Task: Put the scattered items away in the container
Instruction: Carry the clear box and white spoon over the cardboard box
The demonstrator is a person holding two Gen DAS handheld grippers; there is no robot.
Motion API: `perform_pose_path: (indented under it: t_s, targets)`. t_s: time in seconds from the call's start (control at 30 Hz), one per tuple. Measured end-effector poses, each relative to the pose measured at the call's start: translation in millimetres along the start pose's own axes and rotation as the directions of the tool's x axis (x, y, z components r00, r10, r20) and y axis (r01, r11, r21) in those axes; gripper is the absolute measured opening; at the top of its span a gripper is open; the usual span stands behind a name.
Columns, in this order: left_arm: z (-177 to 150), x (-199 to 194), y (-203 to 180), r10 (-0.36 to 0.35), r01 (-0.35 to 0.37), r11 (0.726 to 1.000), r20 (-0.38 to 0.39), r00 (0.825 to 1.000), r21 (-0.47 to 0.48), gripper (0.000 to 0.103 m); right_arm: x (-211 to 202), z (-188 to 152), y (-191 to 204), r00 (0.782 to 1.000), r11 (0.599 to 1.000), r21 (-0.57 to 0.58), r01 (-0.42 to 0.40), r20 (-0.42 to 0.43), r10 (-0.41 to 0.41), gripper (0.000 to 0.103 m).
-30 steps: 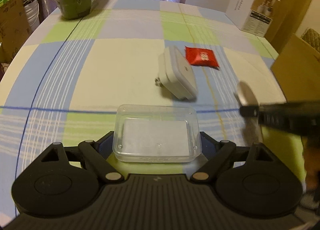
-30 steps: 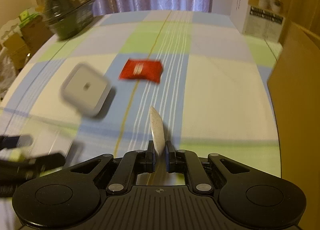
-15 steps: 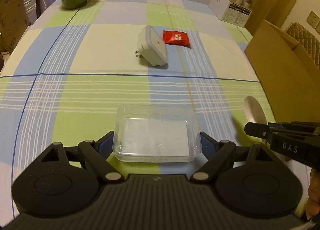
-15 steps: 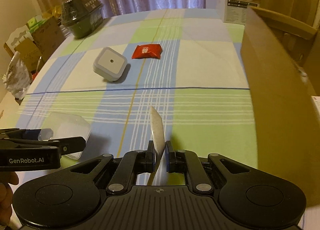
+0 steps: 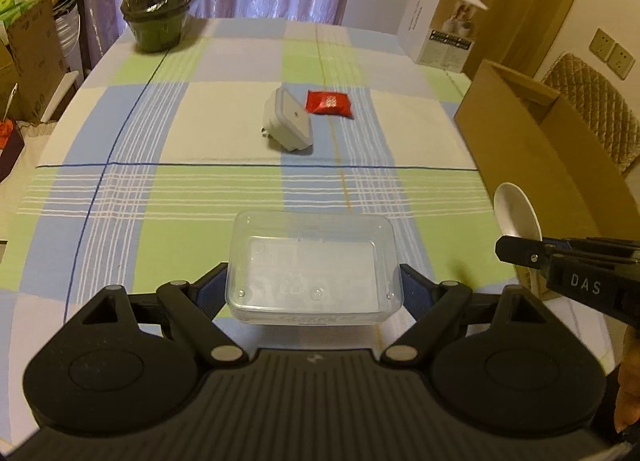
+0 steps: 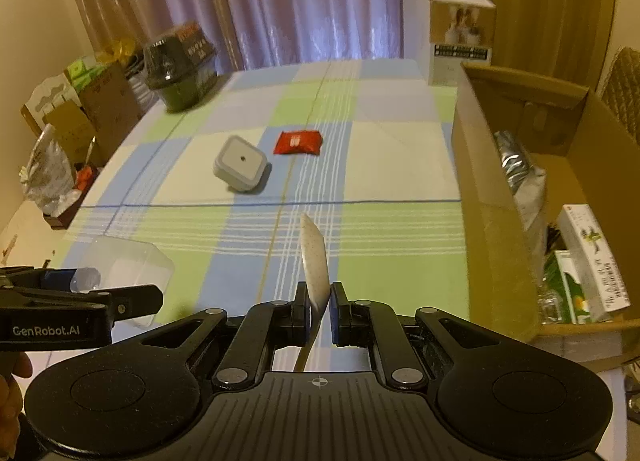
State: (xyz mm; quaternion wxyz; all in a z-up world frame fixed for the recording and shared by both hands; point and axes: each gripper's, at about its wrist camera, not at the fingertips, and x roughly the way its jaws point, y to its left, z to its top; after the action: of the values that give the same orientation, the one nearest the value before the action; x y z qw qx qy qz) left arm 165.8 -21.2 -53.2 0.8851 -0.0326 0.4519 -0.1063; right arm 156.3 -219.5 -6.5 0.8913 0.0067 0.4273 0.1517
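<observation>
Two grippers, both loaded: left gripper (image 5: 314,285) clamps the tub (image 5: 314,267), light, probably slick, by its side walls; right gripper (image 6: 320,311) pinches the spoon (image 6: 314,257), stiff, at its neck; box (image 6: 516,197) at 3 o'clock.

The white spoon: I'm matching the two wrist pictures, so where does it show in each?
Left wrist view: the white plastic spoon is at the right edge, bowl up, held by the right hand-held gripper.
Right wrist view: the spoon stands at bottom centre, edge-on, clamped between the gripper's fingers.
Shared landmark: the red snack packet beside the white square plug adapter.
</observation>
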Motion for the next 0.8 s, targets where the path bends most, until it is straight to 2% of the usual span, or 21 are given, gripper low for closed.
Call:
perform_pose_path:
  t_s: [0.33, 0.8]
  targets:
    - [-0.3, -39.1, -21.9, -0.017, 0.016, 0.999, 0.041, 0.999, 0.031, 0.084, -44.3, 1.5, -5.4, 0.998, 1.0, 0.012, 0.011, 0.063, -0.011, 0.012]
    - [2.4, -57.1, -61.0, -0.059, 0.053, 0.995, 0.059, 0.997, 0.087, 0.084, -85.4, 4.3, -32.9, 0.991, 0.998, 0.06, 0.034, 0.128, -0.042, 0.012]
